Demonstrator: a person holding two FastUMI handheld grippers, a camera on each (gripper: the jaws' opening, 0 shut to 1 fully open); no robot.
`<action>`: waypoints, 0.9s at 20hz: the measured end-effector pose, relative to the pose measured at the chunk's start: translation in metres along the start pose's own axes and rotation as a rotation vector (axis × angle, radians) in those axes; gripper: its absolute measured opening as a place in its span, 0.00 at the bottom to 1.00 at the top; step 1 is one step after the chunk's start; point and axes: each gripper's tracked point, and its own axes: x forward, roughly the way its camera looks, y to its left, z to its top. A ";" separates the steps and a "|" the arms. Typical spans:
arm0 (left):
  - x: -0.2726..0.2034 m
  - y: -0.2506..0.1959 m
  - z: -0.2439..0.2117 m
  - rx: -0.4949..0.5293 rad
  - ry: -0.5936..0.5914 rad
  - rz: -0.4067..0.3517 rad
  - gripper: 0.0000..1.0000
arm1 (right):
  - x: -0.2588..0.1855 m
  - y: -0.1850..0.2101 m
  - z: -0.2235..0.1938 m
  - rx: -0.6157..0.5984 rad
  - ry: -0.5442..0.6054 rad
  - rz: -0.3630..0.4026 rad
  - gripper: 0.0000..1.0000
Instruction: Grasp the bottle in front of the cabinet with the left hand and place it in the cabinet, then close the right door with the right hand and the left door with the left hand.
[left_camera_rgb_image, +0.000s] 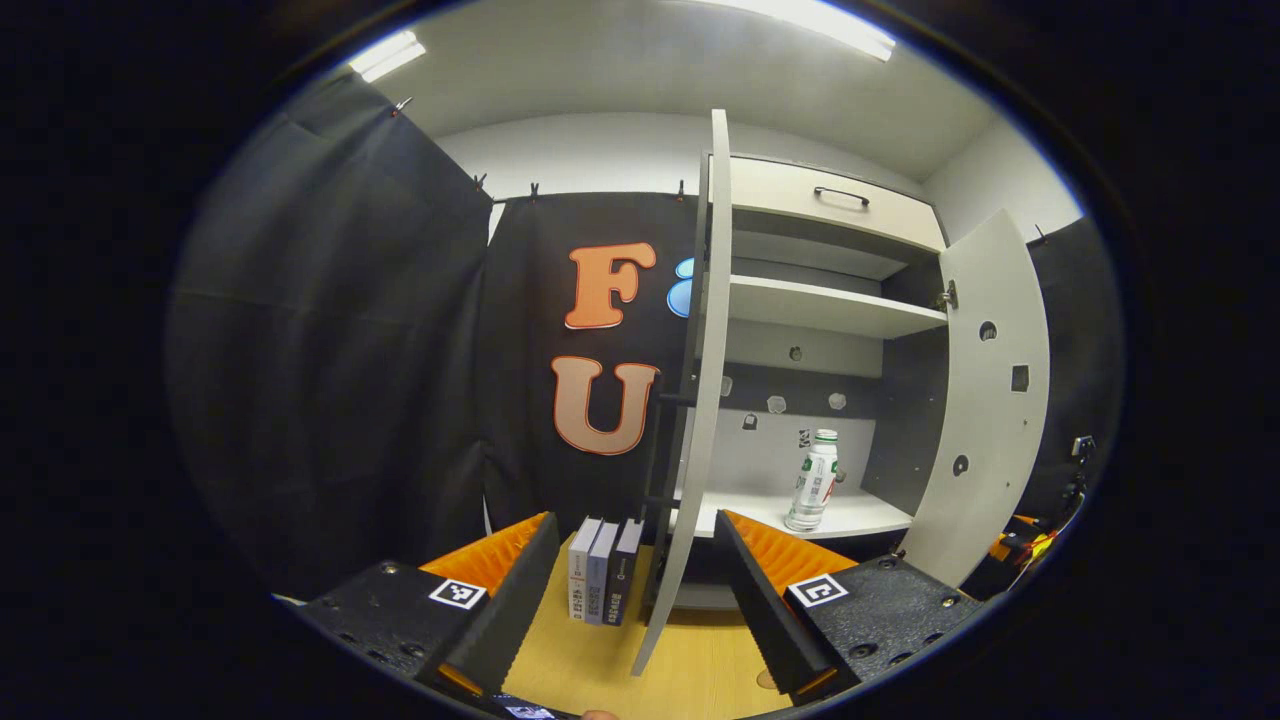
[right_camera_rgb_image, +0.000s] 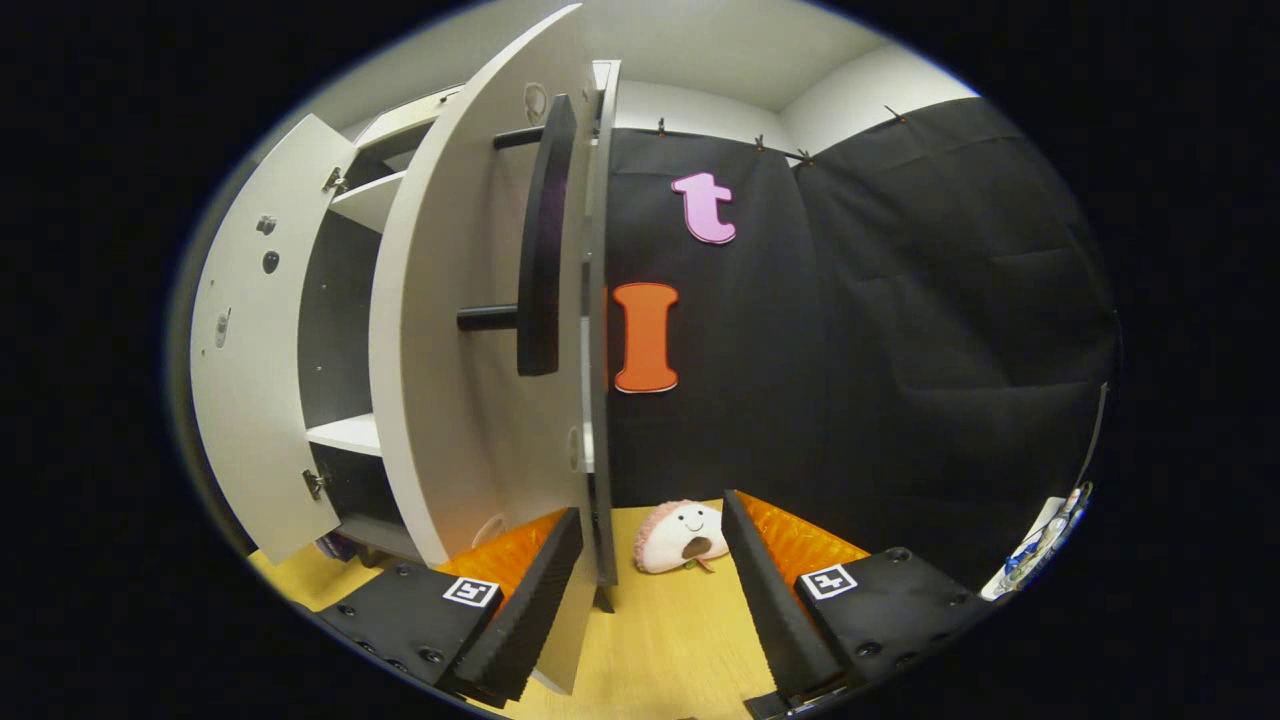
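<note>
On the left side, my left gripper (left_camera_rgb_image: 635, 585) hangs wide open and empty, with the edge of the left door (left_camera_rgb_image: 700, 400) standing upright between its fingers. Three books (left_camera_rgb_image: 603, 570) stand on the wooden table (left_camera_rgb_image: 590, 660) just left of that door. One bottle (left_camera_rgb_image: 815, 480) stands upright on the cabinet's bottom shelf (left_camera_rgb_image: 850, 515), ahead and a little to the right, so I judge the placing done. Over to the right, my right gripper (right_camera_rgb_image: 650, 580) also gapes empty, the right door (right_camera_rgb_image: 470, 350) rising tall just ahead, its lower edge beside my left finger. That hand is nearer it. One plush toy (right_camera_rgb_image: 682, 536) lies beyond. Two doors remain open.
</note>
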 end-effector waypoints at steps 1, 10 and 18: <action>0.001 -0.001 -0.001 0.001 0.004 -0.001 0.95 | 0.001 0.011 0.000 -0.002 0.000 0.015 0.87; 0.001 0.010 -0.007 0.017 0.016 0.023 0.95 | 0.020 0.093 -0.001 -0.033 -0.008 0.124 0.94; 0.005 0.036 -0.015 0.014 0.028 0.072 0.95 | 0.035 0.149 -0.012 -0.069 0.007 0.187 0.88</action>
